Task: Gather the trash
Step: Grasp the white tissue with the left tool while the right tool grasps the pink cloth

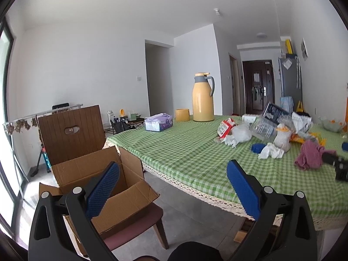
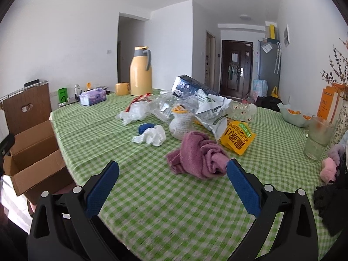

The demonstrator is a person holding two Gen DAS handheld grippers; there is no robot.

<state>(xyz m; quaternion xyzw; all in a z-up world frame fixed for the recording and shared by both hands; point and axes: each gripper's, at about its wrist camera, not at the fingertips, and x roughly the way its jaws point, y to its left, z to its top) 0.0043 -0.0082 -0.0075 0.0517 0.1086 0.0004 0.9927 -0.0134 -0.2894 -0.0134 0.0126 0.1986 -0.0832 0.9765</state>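
A heap of trash lies on the green checked tablecloth (image 2: 152, 195): crumpled white tissue (image 2: 152, 137), a blue cap (image 2: 144, 127), clear plastic packaging (image 2: 163, 106), a yellow snack bag (image 2: 238, 139), a white-green bag (image 2: 214, 113), a dark box (image 2: 191, 87) and a purple cloth (image 2: 200, 154). The heap also shows in the left wrist view (image 1: 267, 128). An open cardboard box (image 1: 100, 180) stands on a chair beside the table, also in the right wrist view (image 2: 32, 156). My left gripper (image 1: 173, 169) is open and empty beside the box. My right gripper (image 2: 173, 169) is open and empty, over the table just before the purple cloth.
A yellow thermos (image 2: 140, 71), a yellow cup (image 2: 121, 88) and a purple tissue box (image 2: 92, 96) stand at the table's far end. A glass jug (image 2: 317, 139), a fruit bowl (image 2: 293, 115) and pink fluffy things (image 2: 328, 169) sit at the right. The wooden chair (image 1: 71, 130) holds the box.
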